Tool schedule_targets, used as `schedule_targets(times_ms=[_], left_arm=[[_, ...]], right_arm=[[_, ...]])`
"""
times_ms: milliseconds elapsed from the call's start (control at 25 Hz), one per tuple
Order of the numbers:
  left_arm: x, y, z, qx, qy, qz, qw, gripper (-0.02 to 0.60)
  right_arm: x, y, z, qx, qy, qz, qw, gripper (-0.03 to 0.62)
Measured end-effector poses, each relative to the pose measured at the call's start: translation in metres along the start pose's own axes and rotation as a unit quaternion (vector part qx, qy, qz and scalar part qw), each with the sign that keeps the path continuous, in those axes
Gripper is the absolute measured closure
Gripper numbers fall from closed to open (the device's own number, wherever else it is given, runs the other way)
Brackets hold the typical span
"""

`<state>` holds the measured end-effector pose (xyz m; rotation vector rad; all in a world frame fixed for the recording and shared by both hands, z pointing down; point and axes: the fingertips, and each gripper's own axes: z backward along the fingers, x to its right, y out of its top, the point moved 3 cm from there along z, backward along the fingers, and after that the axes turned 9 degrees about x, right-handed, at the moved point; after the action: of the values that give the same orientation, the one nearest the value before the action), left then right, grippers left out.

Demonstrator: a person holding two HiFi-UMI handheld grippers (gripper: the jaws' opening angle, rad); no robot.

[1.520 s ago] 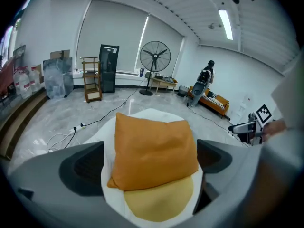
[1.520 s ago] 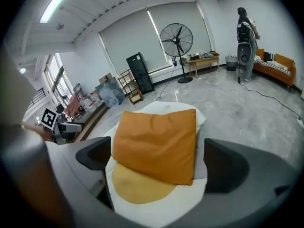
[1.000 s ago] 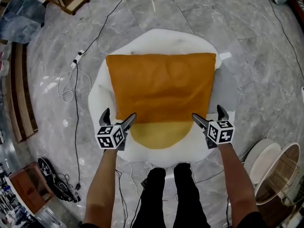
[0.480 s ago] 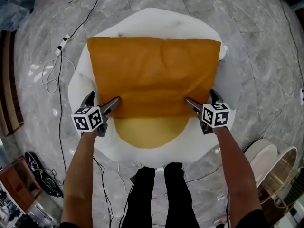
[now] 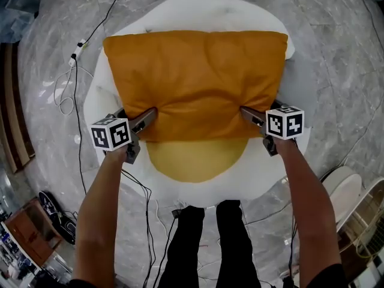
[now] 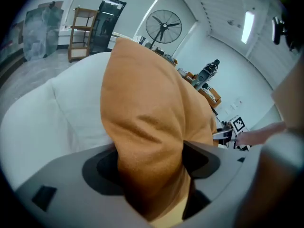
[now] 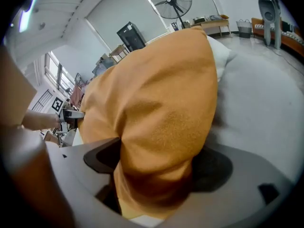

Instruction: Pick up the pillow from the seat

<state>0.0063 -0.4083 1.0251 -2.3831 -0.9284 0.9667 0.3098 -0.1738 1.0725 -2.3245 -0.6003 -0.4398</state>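
Two-handed hold on the orange pillow (image 5: 195, 83); lies flat across the white round seat (image 5: 198, 188), long edge toward the person; covers most of the yellow seat pad (image 5: 195, 161) and leaves only its near crescent exposed.

Left gripper (image 5: 133, 117) at the near left corner of the pillow; jaws closing, with a thick fold of orange fabric pinched between them and bulging above the pads.

Right gripper (image 5: 261, 116) at the near right corner; jaws likewise closing, clenched on a similar fold that fills the whole gap.

Both marker cubes facing up in the head view; both bare forearms reaching forward over the near rim of the seat; black trousers (image 5: 210, 239) just below that rim.

Grey marble floor (image 5: 336, 53) all round the seat; white cable (image 5: 63, 95) loose on the floor to the left, well apart from the pillow.

Standing fan (image 6: 163, 26) against the far wall in the left gripper view, beyond the top of the pillow.
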Motion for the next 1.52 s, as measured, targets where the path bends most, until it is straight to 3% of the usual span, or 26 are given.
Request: schedule_targets(times_ms=[160,240,360,720,1040,1240,1360,1520], left_arm=[[0.014,0.0,0.003,-0.002,-0.001,-0.029,0.9996,0.299],[0.021,0.001,0.008,0.0,-0.004,-0.032,0.9995,0.324],[0.03,0.004,0.017,0.006,-0.004,-0.036,0.9993,0.337],[0.056,0.034,0.059,0.034,-0.004,-0.043,0.9985,0.339],[0.11,0.109,0.144,0.095,-0.009,-0.064,0.9934,0.332],[0.158,0.167,0.213,0.145,-0.011,-0.093,0.9849,0.331],[0.186,0.204,0.253,0.194,-0.012,-0.109,0.9749,0.336],[0.221,0.227,0.32,0.235,-0.018,-0.128,0.9635,0.341]], right_arm=[[-0.015,0.0,0.008,0.003,-0.017,0.024,1.0,0.279],[-0.022,0.001,0.013,0.01,-0.028,0.032,0.999,0.342],[-0.03,0.003,0.023,0.024,-0.039,0.036,0.998,0.381],[-0.062,0.041,0.076,0.074,-0.048,0.059,0.994,0.388],[-0.127,0.117,0.169,0.131,-0.066,0.102,0.984,0.384],[-0.176,0.165,0.248,0.184,-0.075,0.12,0.973,0.384],[-0.21,0.195,0.293,0.236,-0.087,0.131,0.959,0.387],[-0.262,0.201,0.356,0.279,-0.1,0.133,0.946,0.387]])
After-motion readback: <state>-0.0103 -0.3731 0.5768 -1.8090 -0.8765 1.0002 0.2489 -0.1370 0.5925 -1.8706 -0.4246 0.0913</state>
